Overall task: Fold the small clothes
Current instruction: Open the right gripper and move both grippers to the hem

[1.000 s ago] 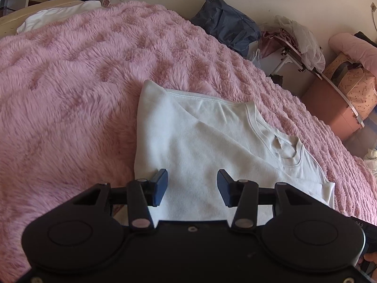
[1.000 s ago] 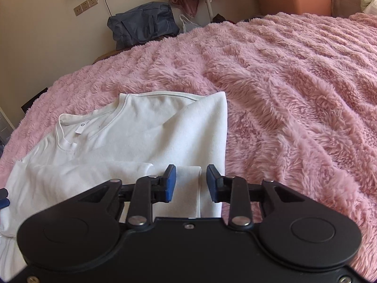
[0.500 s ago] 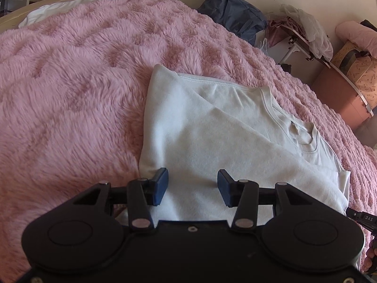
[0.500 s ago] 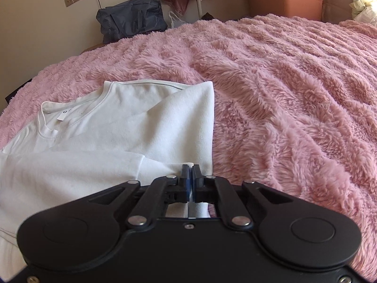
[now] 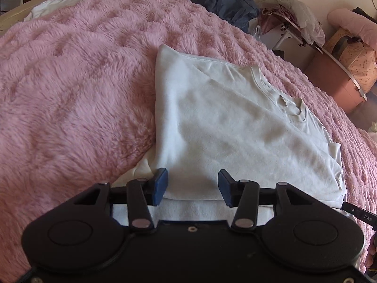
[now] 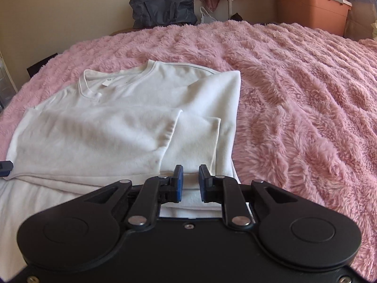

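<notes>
1. Since half a second ago the right gripper (image 6: 190, 184) has parted its blue pads from a tight pinch to a narrow gap, and the folded cuff it had clamped now lies loose between them; the left gripper (image 5: 192, 187) has stayed wide apart over the same spot.
2. On the far left, the pink fluffy blanket (image 5: 70, 82) covers the bed, with a white pillow (image 5: 63, 2) at its far edge.
3. The white shirt (image 5: 223, 122) lies flat on the blanket, neckline away from the camera, with one side already folded inward so its left edge runs straight.
4. The left gripper hovers above the shirt's near hem, fingers spread with nothing between them.
5. In the right wrist view the shirt (image 6: 132, 118) shows both sleeves folded across its body, the left one overlapping the right.
6. The right gripper's pads straddle the near end of the folded sleeve; whether they touch the cloth is hard to tell from this angle.
7. Further right the blanket (image 6: 306, 106) is bare, and beyond the bed stand a dark blue bag (image 6: 162, 8) and an orange storage box (image 6: 311, 11).
</notes>
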`<state>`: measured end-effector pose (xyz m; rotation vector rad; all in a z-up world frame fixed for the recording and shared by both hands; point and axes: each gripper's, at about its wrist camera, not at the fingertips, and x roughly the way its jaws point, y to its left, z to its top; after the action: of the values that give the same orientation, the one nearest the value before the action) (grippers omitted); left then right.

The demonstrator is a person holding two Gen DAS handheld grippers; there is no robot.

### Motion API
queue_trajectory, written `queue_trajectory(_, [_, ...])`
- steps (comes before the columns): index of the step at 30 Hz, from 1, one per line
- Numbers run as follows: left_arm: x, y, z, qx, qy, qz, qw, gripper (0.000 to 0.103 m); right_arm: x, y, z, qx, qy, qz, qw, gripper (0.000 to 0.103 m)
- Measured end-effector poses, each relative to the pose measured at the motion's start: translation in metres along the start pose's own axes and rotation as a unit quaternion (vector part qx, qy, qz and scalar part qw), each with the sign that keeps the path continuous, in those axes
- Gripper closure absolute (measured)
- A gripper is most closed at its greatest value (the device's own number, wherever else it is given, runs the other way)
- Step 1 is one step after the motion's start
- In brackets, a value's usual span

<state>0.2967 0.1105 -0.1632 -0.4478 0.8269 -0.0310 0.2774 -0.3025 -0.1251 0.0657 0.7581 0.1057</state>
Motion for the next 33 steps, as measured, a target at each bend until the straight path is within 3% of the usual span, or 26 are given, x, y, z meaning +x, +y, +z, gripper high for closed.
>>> queue_trajectory(3, [-0.009, -0.005, 0.002, -0.012, 0.004, 0.006, 0.9999, 0.053, 0.003, 0.001, -0.010, -0.019, 0.005, -0.033, 0.999, 0.088])
queue_trajectory(6, [-0.041, -0.010, 0.007, -0.010, -0.006, -0.010, 0.9999, 0.053, -0.013, -0.001, -0.008, -0.001, 0.004, -0.029, 1.000, 0.088])
queue_trajectory(10, [-0.101, -0.016, 0.006, 0.021, -0.014, -0.031, 0.9992, 0.053, -0.069, -0.002, -0.010, 0.013, -0.008, 0.015, 1.000, 0.084])
queue_trajectory(12, [-0.137, -0.018, 0.001, 0.044, -0.008, -0.035, 0.9984, 0.052, -0.102, -0.001, -0.017, 0.003, -0.008, 0.027, 1.000, 0.076])
queue_trajectory(19, [-0.228, -0.010, -0.057, 0.145, 0.062, -0.003, 0.9876, 0.050, -0.212, -0.012, -0.069, -0.026, 0.031, 0.068, 0.997, 0.071])
queue_trajectory(22, [-0.242, 0.005, -0.089, 0.139, 0.083, 0.006, 0.9869, 0.050, -0.232, -0.019, -0.101, -0.030, 0.066, 0.070, 0.995, 0.071])
queue_trajectory(26, [-0.242, 0.022, -0.121, 0.118, 0.106, 0.023, 0.9870, 0.050, -0.243, -0.020, -0.144, -0.065, 0.104, 0.038, 0.992, 0.071])
queue_trajectory(33, [-0.222, 0.040, -0.157, 0.071, 0.157, 0.031, 0.9845, 0.051, -0.238, -0.041, -0.174, -0.015, 0.137, 0.030, 0.990, 0.066])
